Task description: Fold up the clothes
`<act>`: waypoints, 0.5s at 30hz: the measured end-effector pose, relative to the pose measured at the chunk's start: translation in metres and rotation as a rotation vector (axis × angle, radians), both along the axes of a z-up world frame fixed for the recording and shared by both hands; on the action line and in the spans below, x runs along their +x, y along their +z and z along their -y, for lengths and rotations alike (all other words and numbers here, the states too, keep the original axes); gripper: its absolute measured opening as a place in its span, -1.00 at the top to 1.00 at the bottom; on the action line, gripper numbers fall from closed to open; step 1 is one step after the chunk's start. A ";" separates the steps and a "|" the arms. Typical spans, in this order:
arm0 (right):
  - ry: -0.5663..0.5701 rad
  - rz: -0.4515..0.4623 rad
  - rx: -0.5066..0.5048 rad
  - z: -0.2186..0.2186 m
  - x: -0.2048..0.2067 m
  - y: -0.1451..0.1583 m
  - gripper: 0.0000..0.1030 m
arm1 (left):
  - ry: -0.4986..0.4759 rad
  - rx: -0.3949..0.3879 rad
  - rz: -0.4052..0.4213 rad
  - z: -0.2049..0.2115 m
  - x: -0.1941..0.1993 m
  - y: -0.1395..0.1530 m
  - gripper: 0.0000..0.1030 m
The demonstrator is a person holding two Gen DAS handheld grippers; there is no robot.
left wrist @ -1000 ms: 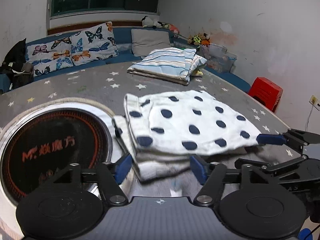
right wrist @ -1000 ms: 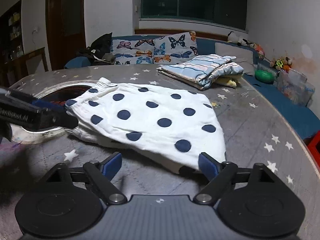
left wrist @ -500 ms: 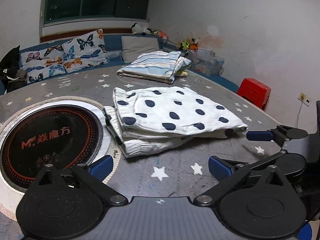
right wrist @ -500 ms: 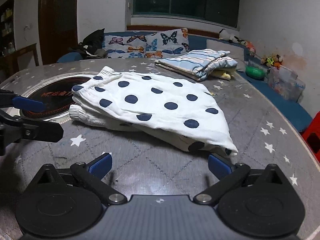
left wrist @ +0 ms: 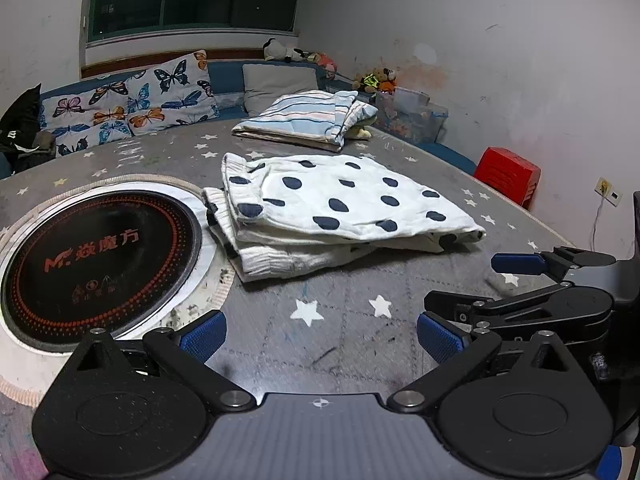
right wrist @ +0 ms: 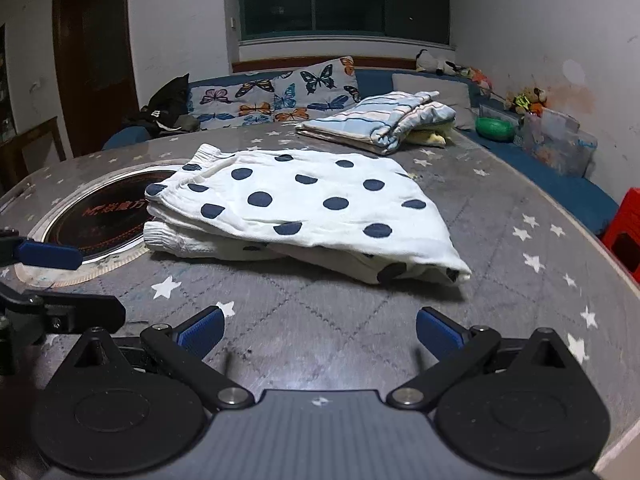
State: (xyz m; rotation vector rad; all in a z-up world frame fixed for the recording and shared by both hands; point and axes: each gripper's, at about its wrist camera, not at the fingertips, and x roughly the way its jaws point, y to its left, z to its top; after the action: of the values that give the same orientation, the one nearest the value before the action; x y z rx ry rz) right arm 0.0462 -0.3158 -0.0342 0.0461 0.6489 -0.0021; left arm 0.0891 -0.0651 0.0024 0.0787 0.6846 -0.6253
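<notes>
1. Left gripper (left wrist: pixel 320 330): jaws just opened wide, nothing between them; the folded polka-dot garment (left wrist: pixel 336 208) lies ahead on the star-print table (left wrist: pixel 352 344).
2. Right gripper (right wrist: pixel 318 330): likewise just opened, empty; the garment's long axis runs left-right, both grippers about equally near.

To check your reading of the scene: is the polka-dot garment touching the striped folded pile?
No, bare table shows between the polka-dot garment and the striped folded pile.
</notes>
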 end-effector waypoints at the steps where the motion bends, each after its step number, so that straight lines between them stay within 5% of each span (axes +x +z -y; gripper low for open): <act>1: -0.005 0.000 0.005 0.000 -0.001 0.000 -1.00 | 0.000 0.000 -0.002 0.000 -0.001 -0.001 -1.00; 15: -0.051 -0.011 0.038 -0.008 -0.009 -0.006 -1.00 | -0.002 0.033 -0.001 0.003 -0.014 -0.007 -1.00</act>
State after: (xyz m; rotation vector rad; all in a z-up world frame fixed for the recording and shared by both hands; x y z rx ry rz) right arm 0.0369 -0.3076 -0.0399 0.0994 0.6583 -0.0393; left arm 0.0754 -0.0680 -0.0049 0.1097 0.6963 -0.6160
